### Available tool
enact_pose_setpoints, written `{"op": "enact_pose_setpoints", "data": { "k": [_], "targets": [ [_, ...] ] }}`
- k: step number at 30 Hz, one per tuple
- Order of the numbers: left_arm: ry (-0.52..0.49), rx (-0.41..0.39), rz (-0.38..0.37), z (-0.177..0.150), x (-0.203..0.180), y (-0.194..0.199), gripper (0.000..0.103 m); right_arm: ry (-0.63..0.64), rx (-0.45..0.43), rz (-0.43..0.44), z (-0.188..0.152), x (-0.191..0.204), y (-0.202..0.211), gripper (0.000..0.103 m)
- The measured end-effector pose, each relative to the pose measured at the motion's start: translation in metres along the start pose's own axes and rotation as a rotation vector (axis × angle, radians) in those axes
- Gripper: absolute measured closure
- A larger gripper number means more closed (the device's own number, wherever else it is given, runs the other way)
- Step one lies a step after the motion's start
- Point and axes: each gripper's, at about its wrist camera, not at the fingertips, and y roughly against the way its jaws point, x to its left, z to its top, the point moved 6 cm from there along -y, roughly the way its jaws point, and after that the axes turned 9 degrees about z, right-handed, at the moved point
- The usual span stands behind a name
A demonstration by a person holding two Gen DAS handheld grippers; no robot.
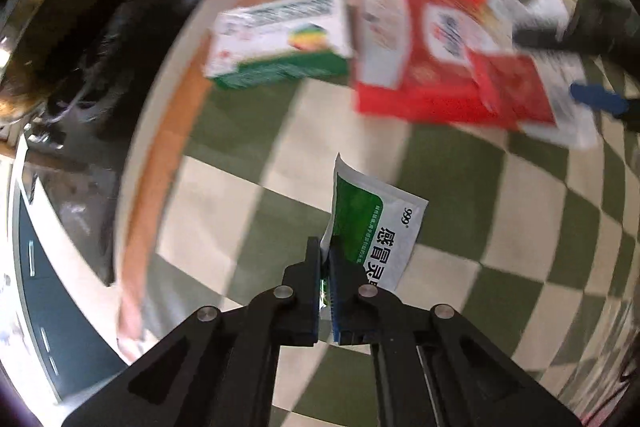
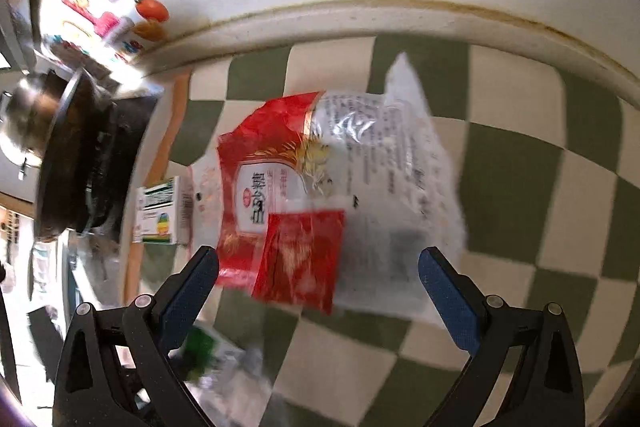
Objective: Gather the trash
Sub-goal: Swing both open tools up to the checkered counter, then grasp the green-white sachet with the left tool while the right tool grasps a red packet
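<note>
We see the left claw (image 1: 325, 259) closed on the lower corner of a green-and-white medicine sachet (image 1: 372, 223), which hangs clear above the checkered cloth (image 1: 460, 179) of the desk. The right claw (image 2: 318, 267) stands wide open, empty, its blue pads (image 2: 448, 291) spread to either side of a red-and-clear plastic food bag (image 2: 320, 171) that lies flat on the cloth near the desk's far edge, by the wall. A green-and-white carton (image 1: 280, 39) rests just beside the bag, towards the desk's orange-trimmed edge, beyond which we make out a black-lined bin (image 2: 88, 163). In our judgement, the sachet is gripped by a thin margin only, so a quick swing could let it slip or peel free. The bag is slick, thin and flat; pads closing on it may skate over the film or pinch the cloth with it, dragging the cloth and nudging the carton off the edge.
</note>
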Motion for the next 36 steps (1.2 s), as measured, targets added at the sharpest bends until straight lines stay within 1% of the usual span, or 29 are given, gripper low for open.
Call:
{"op": "enact_pose_setpoints", "data": {
  "k": [1, 2, 3, 4, 5, 6, 7, 8, 11, 13, 15, 16, 19, 22, 26, 30, 31, 33, 34, 35, 36],
  "targets": [
    [0.017, -0.005, 0.005, 0.003, 0.004, 0.002, 0.102, 0.007, 0.020, -0.013, 0.001, 0.001, -0.009, 0.036],
    [0.034, -0.011, 0.012, 0.007, 0.010, 0.005, 0.102, 0.017, 0.026, -0.043, 0.001, 0.002, -0.014, 0.066],
    [0.043, -0.015, 0.014, 0.008, 0.013, 0.008, 0.102, 0.020, 0.015, -0.047, 0.001, 0.003, -0.015, 0.079],
    [0.050, -0.021, 0.013, 0.010, 0.016, 0.011, 0.102, 0.018, -0.004, -0.033, 0.001, 0.004, -0.014, 0.082],
    [0.061, -0.028, 0.013, 0.011, 0.019, 0.014, 0.102, 0.018, -0.018, -0.023, 0.000, 0.007, -0.012, 0.090],
    [0.072, -0.034, 0.012, 0.013, 0.022, 0.017, 0.102, 0.020, -0.037, -0.025, -0.001, 0.010, -0.008, 0.095],
    [0.083, -0.039, 0.006, 0.013, 0.023, 0.020, 0.102, 0.023, -0.055, -0.022, -0.002, 0.013, -0.003, 0.096],
    [0.102, -0.046, -0.003, 0.007, 0.032, 0.028, 0.102, 0.023, -0.072, -0.015, -0.003, 0.016, 0.003, 0.097],
    [0.141, -0.071, -0.028, 0.004, 0.039, 0.038, 0.102, 0.028, -0.119, 0.008, -0.009, 0.031, 0.026, 0.098],
    [0.169, -0.096, -0.045, -0.004, 0.055, 0.050, 0.102, 0.047, -0.141, 0.020, -0.014, 0.042, 0.041, 0.098],
    [0.194, -0.120, -0.049, -0.004, 0.070, 0.051, 0.102, 0.083, -0.164, 0.028, -0.020, 0.056, 0.062, 0.098],
    [0.208, -0.129, -0.054, -0.005, 0.081, 0.054, 0.102, 0.105, -0.175, 0.028, -0.024, 0.066, 0.070, 0.098],
    [0.264, -0.164, -0.068, -0.028, 0.113, 0.062, 0.102, 0.157, -0.194, 0.050, -0.041, 0.098, 0.088, 0.098],
    [0.326, -0.190, -0.072, -0.047, 0.150, 0.070, 0.102, 0.202, -0.189, 0.081, -0.065, 0.136, 0.094, 0.098],
    [0.428, -0.209, -0.062, -0.088, 0.211, 0.074, 0.102, 0.290, -0.139, 0.127, -0.110, 0.201, 0.080, 0.098],
    [0.563, -0.178, -0.058, -0.150, 0.283, 0.059, 0.102, 0.402, -0.043, 0.178, -0.165, 0.277, 0.040, 0.098],
    [0.598, -0.164, -0.057, -0.165, 0.300, 0.053, 0.102, 0.427, -0.021, 0.188, -0.178, 0.293, 0.030, 0.098],
    [0.686, -0.115, -0.058, -0.205, 0.343, 0.031, 0.102, 0.494, 0.055, 0.212, -0.221, 0.336, -0.007, 0.098],
    [0.735, -0.080, -0.058, -0.230, 0.366, 0.013, 0.102, 0.520, 0.090, 0.222, -0.240, 0.353, -0.025, 0.098],
    [0.767, -0.055, -0.056, -0.246, 0.380, 0.000, 0.102, 0.552, 0.130, 0.229, -0.262, 0.372, -0.047, 0.098],
    [0.814, -0.016, -0.060, -0.271, 0.398, -0.022, 0.102, 0.582, 0.169, 0.233, -0.286, 0.389, -0.072, 0.098]
  ]
}}
